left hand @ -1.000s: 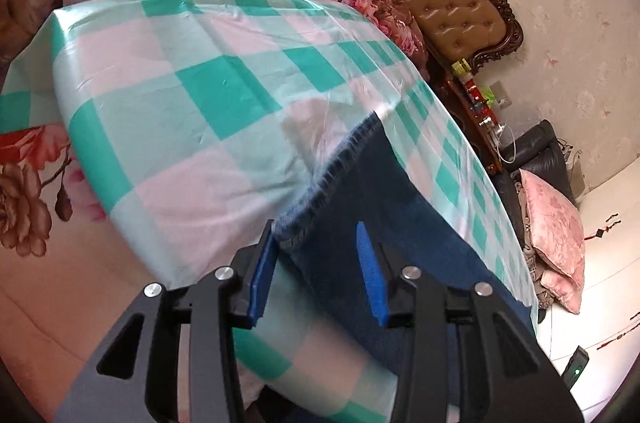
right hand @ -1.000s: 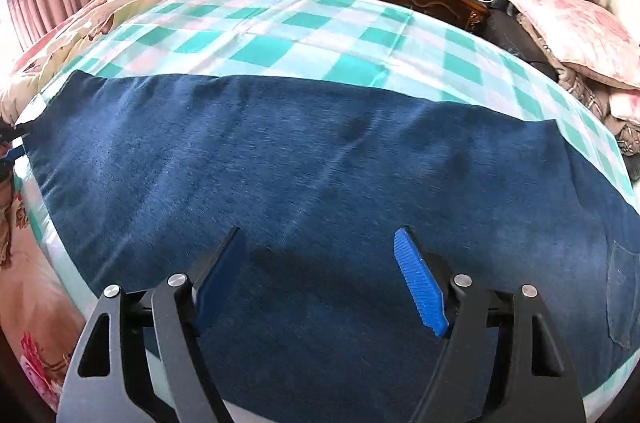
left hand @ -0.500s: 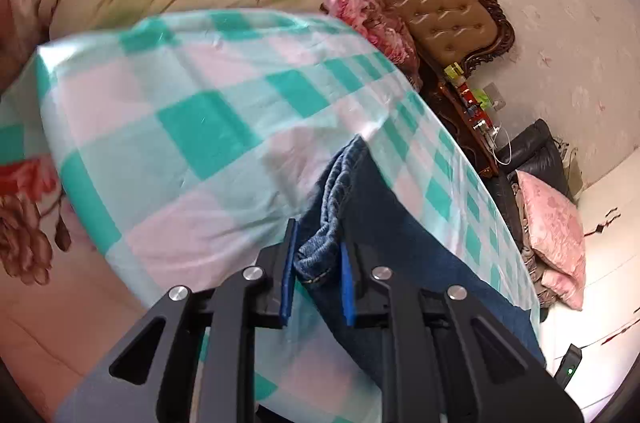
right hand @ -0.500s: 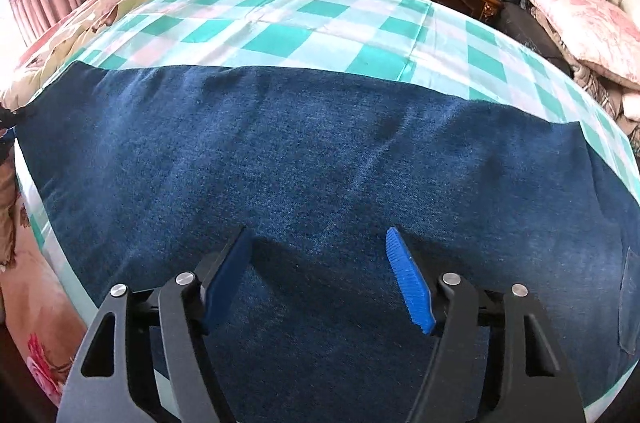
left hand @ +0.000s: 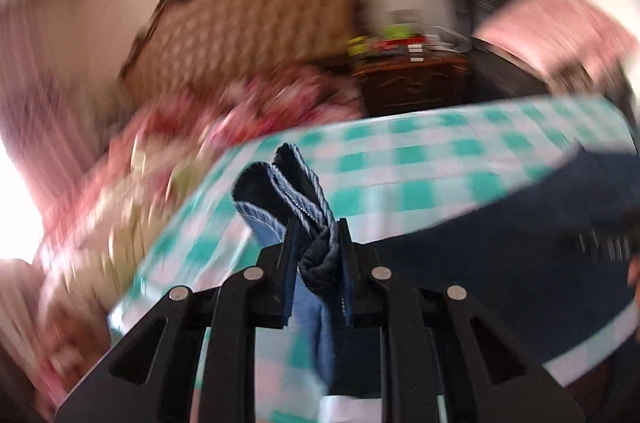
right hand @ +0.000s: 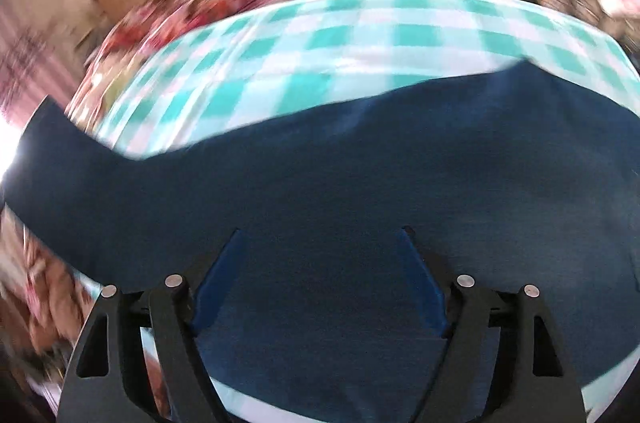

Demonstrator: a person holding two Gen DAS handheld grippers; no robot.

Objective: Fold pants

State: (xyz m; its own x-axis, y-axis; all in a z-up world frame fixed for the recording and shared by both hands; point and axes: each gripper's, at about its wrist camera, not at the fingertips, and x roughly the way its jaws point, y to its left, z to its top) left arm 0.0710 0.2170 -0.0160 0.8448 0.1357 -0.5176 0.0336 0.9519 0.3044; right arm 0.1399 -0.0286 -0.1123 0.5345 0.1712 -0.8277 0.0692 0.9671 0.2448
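Dark blue denim pants (right hand: 360,175) lie across a teal-and-white checked sheet (right hand: 360,35) on a bed. My left gripper (left hand: 318,227) is shut on the hem end of the pants (left hand: 280,183), bunched and lifted off the sheet; the rest of the pants (left hand: 500,243) trails to the right. My right gripper (right hand: 320,235) is open, its blue pads (right hand: 218,283) just above the middle of the pants, holding nothing. In the right wrist view the raised leg end (right hand: 52,143) lifts at far left.
A tufted brown headboard (left hand: 248,27) and a floral quilt (left hand: 260,103) are at the back left. A dark wooden nightstand (left hand: 412,79) with small items stands behind the bed. Pink pillows (left hand: 560,27) lie at the right. Both views are motion-blurred.
My left gripper closed on the pants hem, lifted it off the sheet and swung round to face the headboard. The right gripper stayed open over the pants, its view shifting a little.
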